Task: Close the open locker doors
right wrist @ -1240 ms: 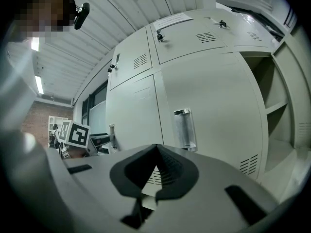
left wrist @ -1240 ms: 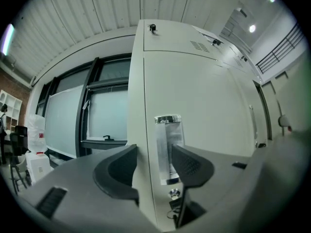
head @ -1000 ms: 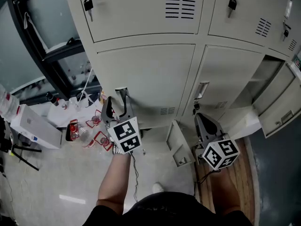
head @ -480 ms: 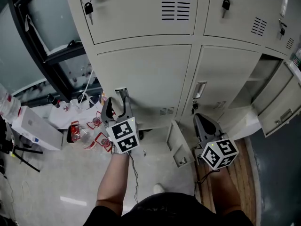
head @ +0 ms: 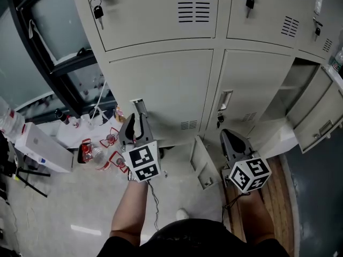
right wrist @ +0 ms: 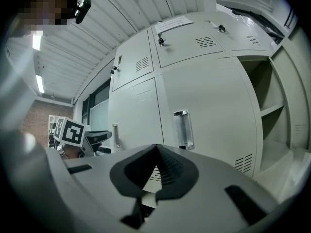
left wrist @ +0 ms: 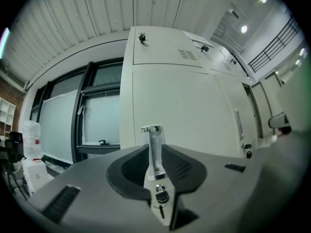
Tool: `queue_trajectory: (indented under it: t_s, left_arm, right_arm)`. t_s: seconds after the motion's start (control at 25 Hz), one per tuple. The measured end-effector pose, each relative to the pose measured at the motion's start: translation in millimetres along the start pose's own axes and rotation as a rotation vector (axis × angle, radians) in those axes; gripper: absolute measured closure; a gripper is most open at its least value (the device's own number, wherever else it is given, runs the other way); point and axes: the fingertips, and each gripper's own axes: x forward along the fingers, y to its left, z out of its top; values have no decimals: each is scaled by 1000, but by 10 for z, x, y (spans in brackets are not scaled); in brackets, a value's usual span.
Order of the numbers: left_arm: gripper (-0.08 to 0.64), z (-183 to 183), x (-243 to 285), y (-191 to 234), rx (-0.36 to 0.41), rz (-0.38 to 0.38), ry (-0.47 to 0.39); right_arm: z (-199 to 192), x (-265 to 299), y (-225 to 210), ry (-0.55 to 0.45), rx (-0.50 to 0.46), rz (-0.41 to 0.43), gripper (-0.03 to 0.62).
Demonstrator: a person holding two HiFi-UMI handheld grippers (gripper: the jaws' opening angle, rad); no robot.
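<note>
A bank of beige lockers (head: 166, 79) fills the head view. My left gripper (head: 138, 116) is level at the left lower door, whose chrome handle (head: 139, 105) it grips. Its jaws have just been closing, and in the left gripper view the handle (left wrist: 154, 140) stands between the pads of that gripper (left wrist: 155, 152), which touch its sides. My right gripper (head: 229, 135) is shut and empty, short of the neighbouring door's handle (right wrist: 182, 129). An open locker (head: 300, 90) at the far right has its door (head: 321, 122) swung out. A small bottom door (head: 202, 162) also hangs open.
Left of the lockers is a dark-framed window (head: 59, 52). On the floor below it lie a white box (head: 37, 143) and red-and-clear clutter (head: 99, 151). Padlocks with keys hang on the upper doors (head: 98, 9). A wooden strip (head: 276, 197) runs along the floor at right.
The left gripper's jaws, wide apart around the handle before, have come together on it. The right gripper has stayed where it was.
</note>
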Motion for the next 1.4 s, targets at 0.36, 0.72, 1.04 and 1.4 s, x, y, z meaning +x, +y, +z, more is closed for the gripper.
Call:
queue_trajectory:
  t_s: [0.36,0.72,1.04,1.4]
  left_arm:
    - [555,130,-145,-502,-43,-180,-28]
    - [557,233,-321,-1377,-98,-470,-21]
    - [557,339,-546,-2316,-82,-715,-38]
    - [556,376,-915,-3198,-95,-943,-24]
  right_arm:
    - [38,-206,-133,-12,2,-39,592]
    - [115,-549,-388,-22,-19,-136,592]
    - [134,-1020,-717,-12,-33,-267,592]
    - [206,-1803,-1158,-32,-27,-460,592]
